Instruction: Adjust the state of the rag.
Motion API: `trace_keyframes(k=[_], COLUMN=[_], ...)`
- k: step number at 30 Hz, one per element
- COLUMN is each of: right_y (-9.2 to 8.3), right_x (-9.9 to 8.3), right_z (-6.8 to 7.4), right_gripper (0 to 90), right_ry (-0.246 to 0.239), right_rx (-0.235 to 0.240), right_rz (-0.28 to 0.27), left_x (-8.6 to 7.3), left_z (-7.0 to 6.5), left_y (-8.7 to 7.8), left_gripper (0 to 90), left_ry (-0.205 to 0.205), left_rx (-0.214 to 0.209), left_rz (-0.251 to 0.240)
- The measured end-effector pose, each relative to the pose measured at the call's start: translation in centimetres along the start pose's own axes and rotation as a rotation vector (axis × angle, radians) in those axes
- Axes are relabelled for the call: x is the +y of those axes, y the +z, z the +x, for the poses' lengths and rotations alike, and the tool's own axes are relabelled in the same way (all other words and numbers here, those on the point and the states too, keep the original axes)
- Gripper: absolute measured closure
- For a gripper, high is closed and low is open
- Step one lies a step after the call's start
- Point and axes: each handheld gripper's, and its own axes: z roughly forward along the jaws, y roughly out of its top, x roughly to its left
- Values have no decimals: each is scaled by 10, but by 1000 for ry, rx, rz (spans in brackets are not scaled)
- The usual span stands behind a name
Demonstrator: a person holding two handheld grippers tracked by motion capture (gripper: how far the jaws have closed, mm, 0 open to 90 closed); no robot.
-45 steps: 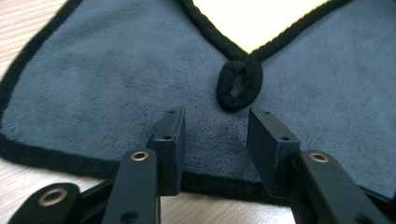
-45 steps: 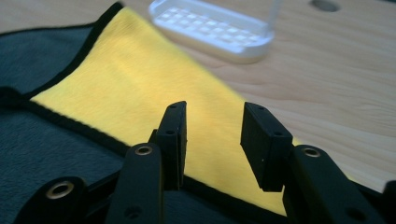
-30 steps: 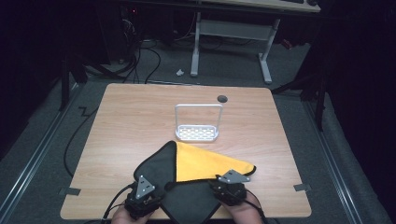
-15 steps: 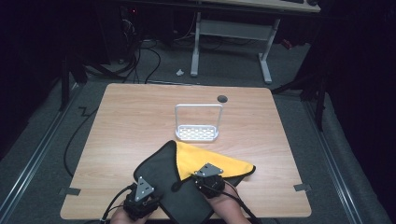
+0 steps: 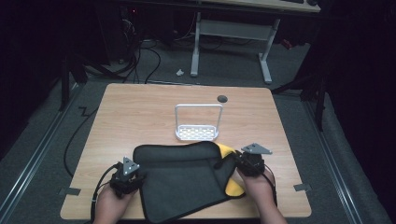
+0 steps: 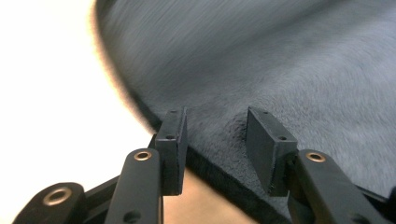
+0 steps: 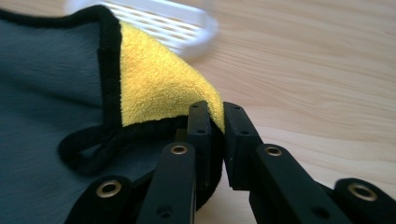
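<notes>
Resting on wooden table [image 5: 140, 107], dark room – right gripper [image 7: 216, 122] pinching cloth [image 5: 182, 182]; left gripper [image 6: 215, 140] spread.

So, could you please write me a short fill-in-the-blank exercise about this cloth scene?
1. The right gripper pinches a corner of the cloth where its ____ underside shows.
2. The left gripper has its jaws apart over the cloth's ____ top side.
3. Beyond the cloth stands a white ____ with a tall handle.
4. Everything rests on a ____ table.

Missing words: yellow; dark grey; rack; wooden
</notes>
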Motion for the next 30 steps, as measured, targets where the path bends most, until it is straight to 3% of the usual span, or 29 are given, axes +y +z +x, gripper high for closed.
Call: trace_keyframes(k=[1,3,5,7,10,12,14,16,17,24,30], right_y=[6,13,12,2,-12,-12,-5,0,-3,-46,-50], right_x=[0,1,3,3,-2,-10,-21,-33,-39,-73,-79], right_z=[-7,-17,-25,-23,-4,9,15,14,13,12,7], right_gripper=[775,743,690,702,713,719,730,736,742,736,730], right_ry=[8,5,33,35,-27,-62,-87,-81,-74,-64,-55], right_rx=[-17,-93,-109,-82,-34,-5,-11,-8,-6,2,-7], right_rz=[14,28,26,-2,-19,0,52,99,85,94,71], left_x=[2,3,3,1,-1,-2,-3,-5,-6,-12,-2], left_z=[2,5,7,5,-1,-5,-8,-10,-11,-23,-19], left_y=[2,4,4,2,-2,-1,-1,-3,-4,-10,1], left_gripper=[597,602,603,603,577,567,559,560,560,556,564], left_ry=[-5,-20,-34,-23,-5,1,12,15,14,52,37], left_rx=[7,17,8,5,-20,-38,-40,-51,-65,-111,-109], left_rz=[0,-3,-2,-6,-19,-19,-22,-15,-13,-15,-30])
